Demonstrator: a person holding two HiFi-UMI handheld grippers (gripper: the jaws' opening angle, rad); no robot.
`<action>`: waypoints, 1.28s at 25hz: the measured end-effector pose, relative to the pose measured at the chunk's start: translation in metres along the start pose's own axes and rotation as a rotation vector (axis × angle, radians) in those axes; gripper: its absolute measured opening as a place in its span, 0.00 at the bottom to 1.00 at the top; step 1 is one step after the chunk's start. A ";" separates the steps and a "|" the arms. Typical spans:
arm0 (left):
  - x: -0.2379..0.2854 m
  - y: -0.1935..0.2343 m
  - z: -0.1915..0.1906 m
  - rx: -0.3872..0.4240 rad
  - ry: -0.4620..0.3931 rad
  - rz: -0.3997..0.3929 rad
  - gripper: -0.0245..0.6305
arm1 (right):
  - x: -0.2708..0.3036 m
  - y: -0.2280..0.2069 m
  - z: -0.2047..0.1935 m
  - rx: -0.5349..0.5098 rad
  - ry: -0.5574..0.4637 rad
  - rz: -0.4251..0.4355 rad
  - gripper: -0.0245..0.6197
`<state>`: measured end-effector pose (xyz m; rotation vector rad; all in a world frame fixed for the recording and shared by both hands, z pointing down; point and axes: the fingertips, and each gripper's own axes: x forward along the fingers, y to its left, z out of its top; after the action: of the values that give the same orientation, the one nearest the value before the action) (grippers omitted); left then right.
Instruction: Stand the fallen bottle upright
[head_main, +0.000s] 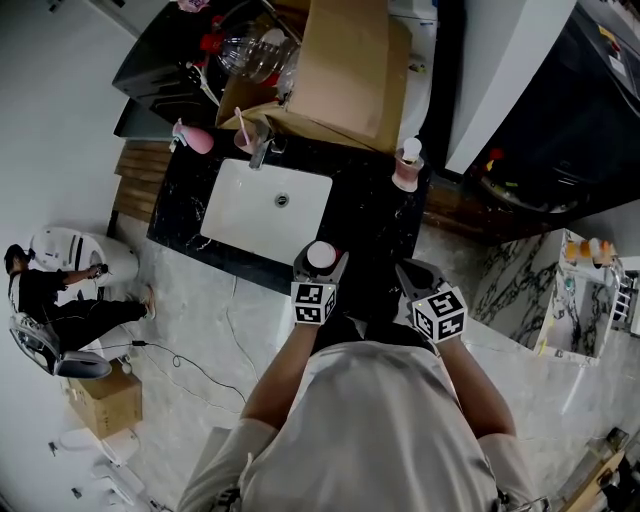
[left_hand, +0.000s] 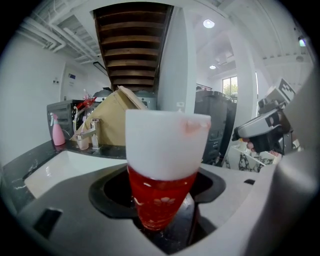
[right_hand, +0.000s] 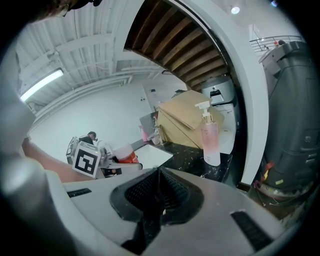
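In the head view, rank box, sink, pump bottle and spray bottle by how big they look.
1. box
2. sink
3. pump bottle and spray bottle: about alike, so left unranked.

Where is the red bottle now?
In the head view, the red bottle is upright between the jaws of the left gripper, right of the sink.

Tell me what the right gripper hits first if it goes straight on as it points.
Most likely the black countertop, since the right gripper tilts down toward it. The pink pump bottle stands further on, a little right of that line. Depth is hard to judge.
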<state>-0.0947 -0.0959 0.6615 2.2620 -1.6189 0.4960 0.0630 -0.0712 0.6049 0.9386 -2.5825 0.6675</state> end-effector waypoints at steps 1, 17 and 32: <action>-0.001 -0.002 0.000 0.002 -0.002 0.000 0.51 | -0.002 0.001 0.000 -0.001 -0.001 -0.002 0.09; -0.022 -0.008 -0.003 -0.002 0.024 -0.021 0.57 | -0.016 0.017 0.009 -0.031 -0.026 0.003 0.09; -0.082 0.007 0.040 -0.031 -0.074 -0.126 0.57 | 0.005 0.062 0.041 -0.076 -0.044 -0.011 0.09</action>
<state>-0.1221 -0.0466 0.5894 2.3667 -1.4944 0.3580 0.0129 -0.0533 0.5528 0.9531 -2.6187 0.5479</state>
